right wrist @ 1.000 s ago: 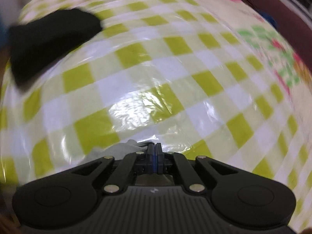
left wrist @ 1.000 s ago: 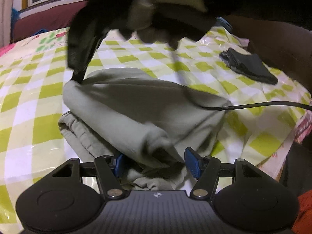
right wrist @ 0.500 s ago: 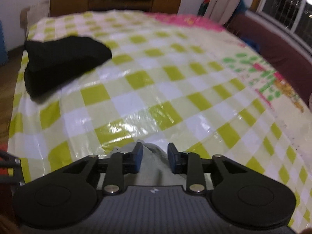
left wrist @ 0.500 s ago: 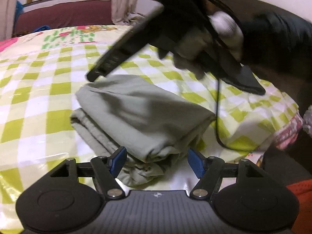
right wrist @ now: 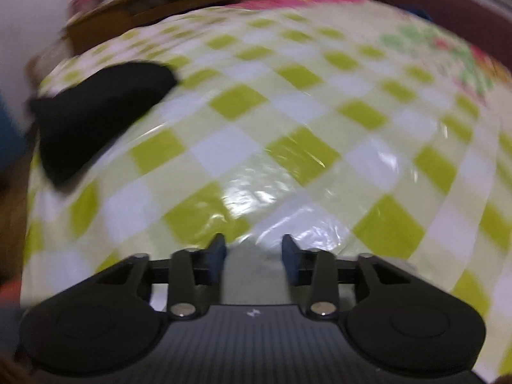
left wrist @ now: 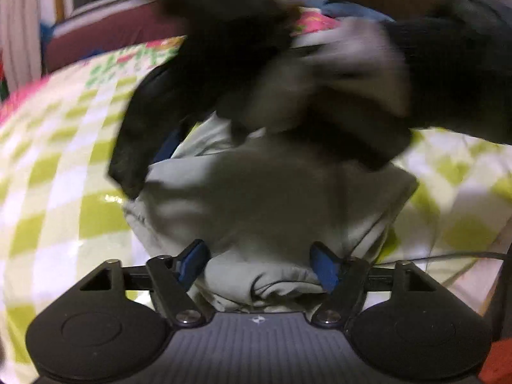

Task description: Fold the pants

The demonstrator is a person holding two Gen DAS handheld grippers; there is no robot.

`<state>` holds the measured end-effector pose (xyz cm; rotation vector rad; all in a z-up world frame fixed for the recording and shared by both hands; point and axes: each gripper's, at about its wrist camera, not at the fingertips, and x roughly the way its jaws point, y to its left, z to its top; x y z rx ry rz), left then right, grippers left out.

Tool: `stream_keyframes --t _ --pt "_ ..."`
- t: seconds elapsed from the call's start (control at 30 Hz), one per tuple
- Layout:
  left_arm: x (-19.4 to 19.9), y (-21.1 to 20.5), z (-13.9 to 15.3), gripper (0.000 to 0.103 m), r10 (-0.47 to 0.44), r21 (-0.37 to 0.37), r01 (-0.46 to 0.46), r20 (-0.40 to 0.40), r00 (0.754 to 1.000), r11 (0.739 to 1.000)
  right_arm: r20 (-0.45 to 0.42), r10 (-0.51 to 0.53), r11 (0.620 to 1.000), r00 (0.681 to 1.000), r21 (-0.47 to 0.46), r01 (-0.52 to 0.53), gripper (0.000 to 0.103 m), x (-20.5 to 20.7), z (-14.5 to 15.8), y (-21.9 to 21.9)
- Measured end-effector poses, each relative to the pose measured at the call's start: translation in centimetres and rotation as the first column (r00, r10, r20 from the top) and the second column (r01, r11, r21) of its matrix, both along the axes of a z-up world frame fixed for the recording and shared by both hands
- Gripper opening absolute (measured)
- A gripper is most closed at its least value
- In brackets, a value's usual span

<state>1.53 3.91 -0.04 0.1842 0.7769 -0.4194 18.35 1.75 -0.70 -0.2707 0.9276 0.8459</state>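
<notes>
The grey-green pants (left wrist: 272, 198) lie folded in a thick bundle on the green-and-white checked cover (left wrist: 48, 192). My left gripper (left wrist: 257, 264) is open, its blue pads on either side of the bundle's near edge. My right gripper (left wrist: 140, 147) shows blurred at the bundle's far side, low over the cloth. In the right wrist view the right gripper (right wrist: 254, 256) is open, with a strip of the pants (right wrist: 249, 275) between and below its fingers.
A folded black garment (right wrist: 96, 112) lies at the left edge of the checked cover (right wrist: 288, 112). A wooden headboard (right wrist: 172, 3) stands behind. A thin black cable (left wrist: 448, 257) runs along the right. A dark red sofa back (left wrist: 105, 38) is at the far side.
My right gripper has opened wider and come down over the far side of the folded pants. My left gripper has moved closer, its open pads now flanking the bundle's near edge.
</notes>
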Motion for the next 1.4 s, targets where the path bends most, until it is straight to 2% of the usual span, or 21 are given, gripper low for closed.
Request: stream_keyframes --t 0.1,0.17,0.23,0.33,0.4,0.5,0.6,0.67,0.73,0.8,0.9,0.97,1.07,1.17,1.27,1.37,1.4 --pt "-0.4 -0.7 -0.3 0.087 -0.019 0.05 0.018 0.022 1.0 0.999 -0.005 -0.107 0.992 0.994 0.063 0.107 0.041 1.3 0.3 -0.3" --pt "-0.4 -0.3 0.0 0.087 -0.012 0.021 0.012 0.022 1.0 1.0 -0.012 -0.142 0.977 0.99 0.161 0.142 0.04 1.5 2.1 -2.1" --pt "-0.1 0.7 0.3 0.087 0.011 -0.037 -0.011 0.014 1.0 0.999 0.04 -0.188 0.965 0.981 0.196 0.177 0.04 0.8 4.1 -4.8" --pt "0.0 2.4 1.1 0.087 0.075 -0.133 -0.07 0.027 0.997 0.989 0.08 -0.29 0.943 0.954 0.195 0.27 0.042 -0.3 5.5 -9.6" --pt "0.1 3.4 1.8 0.087 0.132 -0.199 -0.12 0.049 0.99 0.973 0.121 -0.333 0.936 0.935 0.161 0.312 0.042 -1.6 5.5 -12.1" --pt "1.1 4.1 2.4 0.087 0.183 -0.241 -0.167 0.048 0.982 0.956 0.134 -0.376 0.925 0.917 0.11 0.364 0.042 -3.7 4.3 -14.5" --pt "2.2 3.4 1.7 0.087 0.202 -0.213 -0.195 0.013 0.979 0.957 0.06 -0.468 0.878 0.881 0.143 0.457 0.042 -4.0 2.4 -17.2" --pt "2.4 2.8 0.8 0.087 0.226 -0.164 -0.226 -0.022 0.974 0.96 0.015 -0.501 0.854 0.866 0.172 0.491 0.042 -4.1 1.4 -18.4" --pt "2.6 2.6 -0.3 0.086 0.243 -0.093 -0.249 -0.068 0.968 0.964 -0.017 -0.511 0.843 0.86 0.184 0.505 0.042 -4.2 0.6 -19.0" --pt "2.3 2.7 -0.8 0.086 0.237 -0.072 -0.244 -0.103 0.966 0.967 -0.075 -0.486 0.847 0.87 0.202 0.491 0.044 -4.2 -0.3 -19.5" --pt "2.1 2.5 -1.1 0.086 0.242 -0.058 -0.25 -0.113 0.964 0.967 -0.197 -0.451 0.838 0.87 0.242 0.489 0.048 -4.0 -1.8 -19.8" --pt "1.7 2.3 -0.8 0.081 0.245 -0.056 -0.252 -0.116 0.963 0.966 -0.206 -0.444 0.832 0.872 0.267 0.487 0.048 -4.2 -1.9 -20.2" --pt "1.5 3.0 -0.4 0.074 0.241 -0.107 -0.258 -0.15 0.959 0.96 -0.255 -0.463 0.789 0.849 0.318 0.526 0.048 -4.6 -2.2 -21.6" --pt "1.6 3.6 -0.2 0.072 0.252 -0.152 -0.285 -0.209 0.945 0.946 -0.311 -0.441 0.768 0.842 0.354 0.534 0.048 -5.0 -2.6 -22.6" --pt "1.8 3.1 -0.4 0.071 0.248 -0.119 -0.275 -0.202 0.948 0.954 -0.379 -0.39 0.764 0.839 0.375 0.525 0.048 -4.8 -3.3 -22.3" --pt "1.4 2.7 -0.3 0.071 0.237 -0.087 -0.258 -0.201 0.95 0.962 -0.427 -0.396 0.739 0.813 0.377 0.558 0.048 -4.5 -4.4 -21.7" --pt "1.2 2.5 -0.3 0.071 0.235 -0.073 -0.254 -0.199 0.951 0.965 -0.437 -0.399 0.731 0.806 0.379 0.567 0.04 -4.5 -4.5 -21.5"
